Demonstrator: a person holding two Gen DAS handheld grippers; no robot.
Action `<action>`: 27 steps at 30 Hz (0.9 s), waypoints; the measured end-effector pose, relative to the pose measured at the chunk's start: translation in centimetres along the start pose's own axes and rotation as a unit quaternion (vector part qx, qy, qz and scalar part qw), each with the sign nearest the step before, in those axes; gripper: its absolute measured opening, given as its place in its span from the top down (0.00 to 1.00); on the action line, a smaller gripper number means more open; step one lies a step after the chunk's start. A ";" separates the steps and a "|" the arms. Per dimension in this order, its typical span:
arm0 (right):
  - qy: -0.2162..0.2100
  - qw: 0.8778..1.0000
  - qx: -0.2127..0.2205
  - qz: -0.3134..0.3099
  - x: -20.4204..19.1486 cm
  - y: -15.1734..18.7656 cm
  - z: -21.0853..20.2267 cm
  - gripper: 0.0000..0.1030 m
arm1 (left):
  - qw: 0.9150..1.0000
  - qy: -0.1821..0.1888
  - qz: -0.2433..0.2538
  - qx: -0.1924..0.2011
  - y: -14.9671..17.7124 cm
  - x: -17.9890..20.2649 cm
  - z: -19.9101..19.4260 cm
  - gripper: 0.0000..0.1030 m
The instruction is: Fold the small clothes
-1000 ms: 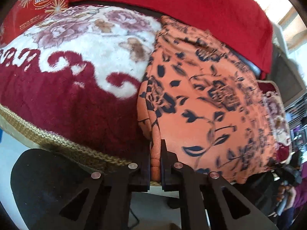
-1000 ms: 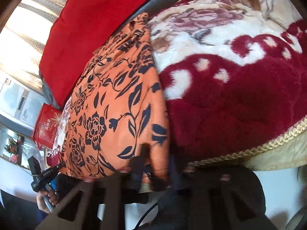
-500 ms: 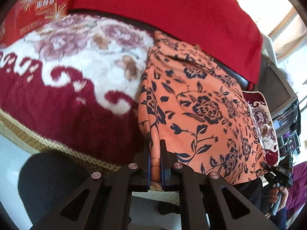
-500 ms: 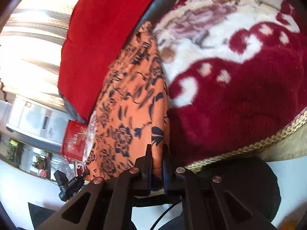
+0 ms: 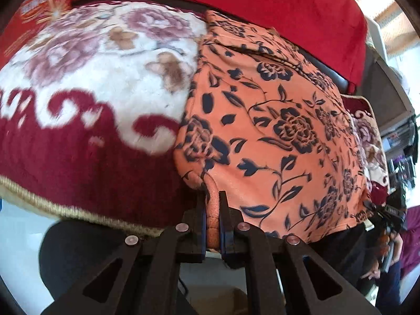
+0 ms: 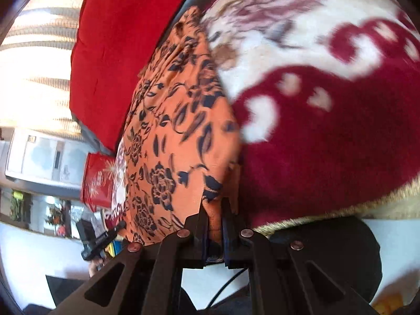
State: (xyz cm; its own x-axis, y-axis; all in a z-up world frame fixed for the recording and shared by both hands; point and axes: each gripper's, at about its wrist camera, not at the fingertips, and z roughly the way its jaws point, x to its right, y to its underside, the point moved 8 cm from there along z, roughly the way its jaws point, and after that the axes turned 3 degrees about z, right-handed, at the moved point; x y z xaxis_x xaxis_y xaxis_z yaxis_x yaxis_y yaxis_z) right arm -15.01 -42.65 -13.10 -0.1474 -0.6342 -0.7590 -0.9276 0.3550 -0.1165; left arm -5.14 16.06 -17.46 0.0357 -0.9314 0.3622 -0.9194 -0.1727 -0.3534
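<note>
An orange garment (image 5: 283, 136) with a dark blue flower print lies spread on a plush red and white blanket (image 5: 86, 110). My left gripper (image 5: 212, 202) is shut on the garment's near left corner, a rolled hem pinched between its black fingers. In the right wrist view the same garment (image 6: 173, 136) runs up the middle, and my right gripper (image 6: 214, 207) is shut on its near right corner. The other hand-held gripper (image 5: 388, 215) shows small at the garment's far corner in the left wrist view.
A red cushion (image 5: 236, 2) backs the blanket (image 6: 328, 110). A red printed box (image 5: 34, 18) stands at the far left; the same box (image 6: 98, 183) shows in the right wrist view. A dark round seat (image 5: 86, 257) lies below the blanket's gold-trimmed edge.
Both grippers have kept their hold on the garment's near corners and shifted, the views tilting; the garment's near edge now looks lifted and drawn slightly off the blanket.
</note>
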 end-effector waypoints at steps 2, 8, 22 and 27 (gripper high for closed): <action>-0.007 1.000 -0.006 -0.028 -2.2 -1.7 -0.2 0.92 | 0.999 0.021 0.018 0.023 -3.1 1.2 -1.9 0.93; -0.108 0.989 0.068 -0.073 -11.4 -14.4 -1.8 0.92 | 0.984 0.071 0.059 0.149 -17.8 4.7 -6.4 0.93; 0.014 0.981 0.195 -0.016 -7.2 -25.5 4.2 0.36 | 0.980 -0.063 -0.066 0.177 -28.0 -4.6 4.6 0.31; -0.011 0.987 0.159 0.026 -5.5 -15.1 5.2 0.33 | 0.980 0.000 -0.094 0.178 -19.3 -2.9 3.1 0.26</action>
State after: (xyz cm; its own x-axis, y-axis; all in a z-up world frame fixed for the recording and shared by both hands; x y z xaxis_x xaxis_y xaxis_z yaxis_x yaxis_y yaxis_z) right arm 1.58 -40.98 -10.51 -0.1805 -0.5952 -0.7831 -0.7645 0.5858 -0.2691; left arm 13.70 21.08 -14.36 0.1908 -0.8728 0.4493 -0.7022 -0.4412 -0.5588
